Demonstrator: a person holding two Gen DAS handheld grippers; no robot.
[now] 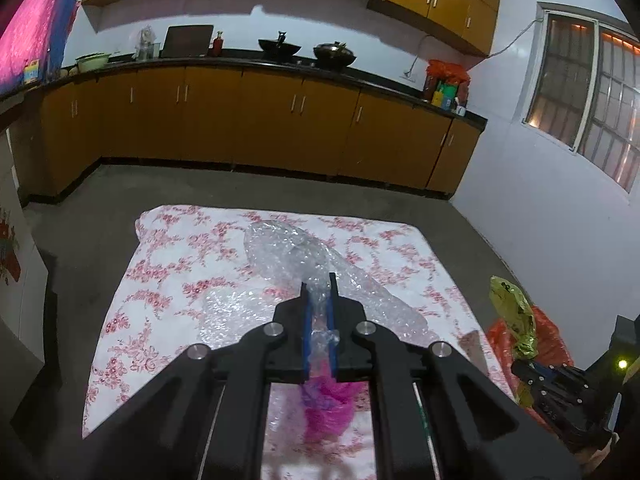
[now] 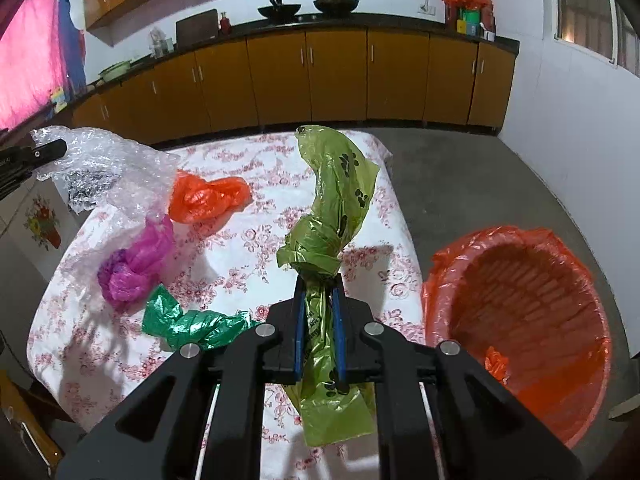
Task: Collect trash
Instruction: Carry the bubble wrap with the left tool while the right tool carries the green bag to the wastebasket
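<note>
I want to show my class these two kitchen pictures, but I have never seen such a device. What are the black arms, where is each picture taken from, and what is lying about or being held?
The black arms are two hand-held grippers, each with a camera looking along its fingers.

Left camera: the left gripper is shut on bubble wrap, above a floral cloth.

Right camera: the right gripper is shut on a green paw-print bag. On the cloth lie an orange bag, a magenta bag and a dark green bag. Right of the cloth stands a bin with an orange liner.
</note>
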